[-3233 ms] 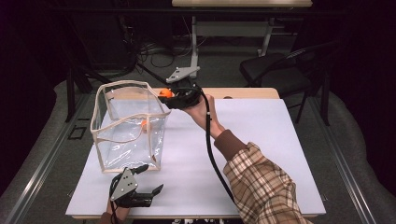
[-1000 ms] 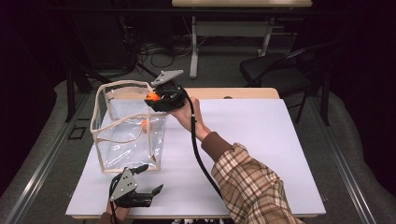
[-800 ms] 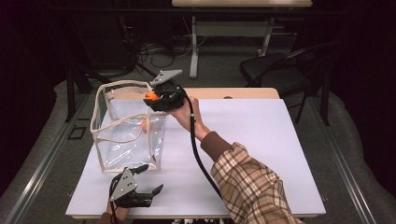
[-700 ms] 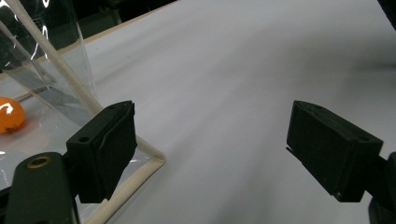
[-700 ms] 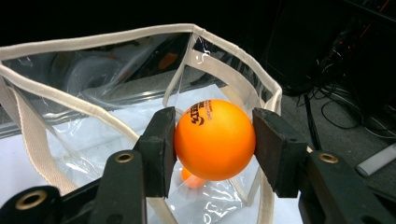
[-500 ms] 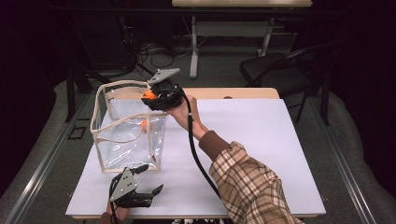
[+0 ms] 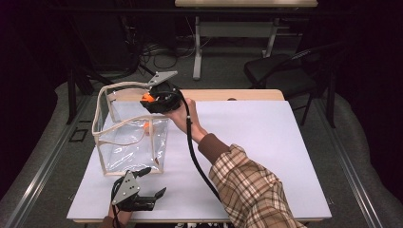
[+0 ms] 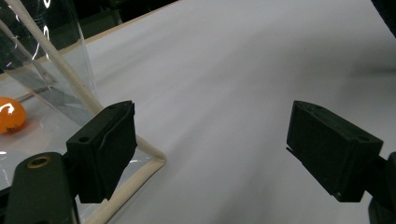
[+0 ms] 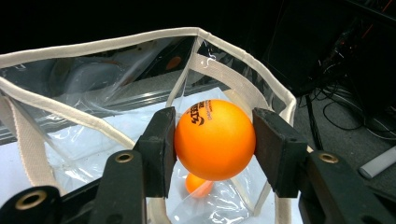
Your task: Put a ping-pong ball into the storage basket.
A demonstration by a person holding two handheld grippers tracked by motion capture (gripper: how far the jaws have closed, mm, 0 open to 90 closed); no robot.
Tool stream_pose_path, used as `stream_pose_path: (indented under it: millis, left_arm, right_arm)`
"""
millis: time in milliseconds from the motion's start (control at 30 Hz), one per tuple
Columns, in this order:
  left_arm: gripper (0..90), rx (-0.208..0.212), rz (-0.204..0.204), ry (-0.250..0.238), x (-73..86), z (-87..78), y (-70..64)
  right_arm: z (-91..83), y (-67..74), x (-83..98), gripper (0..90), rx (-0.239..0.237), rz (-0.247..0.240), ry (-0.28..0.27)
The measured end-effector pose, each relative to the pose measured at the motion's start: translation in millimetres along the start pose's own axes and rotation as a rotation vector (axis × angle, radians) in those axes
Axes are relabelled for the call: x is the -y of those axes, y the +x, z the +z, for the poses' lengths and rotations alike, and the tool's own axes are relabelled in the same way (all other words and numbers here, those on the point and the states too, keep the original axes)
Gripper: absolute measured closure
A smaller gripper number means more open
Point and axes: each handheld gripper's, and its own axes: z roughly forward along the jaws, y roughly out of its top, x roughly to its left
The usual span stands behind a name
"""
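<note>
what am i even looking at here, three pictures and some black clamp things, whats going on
A person works at a white-covered table with a hand-held two-jaw tool in each hand. The high view looks down from above; the two gripper views come from cameras riding on the tools. The right tool is shut on an orange table tennis ball above a clear plastic bag with cream trim, where another orange ball already lies. The left tool is open near the bag's corner, holding nothing.

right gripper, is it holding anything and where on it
Yes: the right gripper clamps an orange table-tennis ball by its two opposite sides, above the open clear plastic bag. The left gripper holds nothing.
</note>
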Motion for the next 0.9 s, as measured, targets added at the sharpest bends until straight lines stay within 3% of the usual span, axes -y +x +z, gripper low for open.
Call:
stream_pose_path:
  millis: [900]
  left_arm:
    - [15.9,0.000,0.000,-0.006,-0.4,0.1,-0.3]
  right_arm:
    - [28.6,5.9,1.0,50.6,-0.012,0.024,0.069]
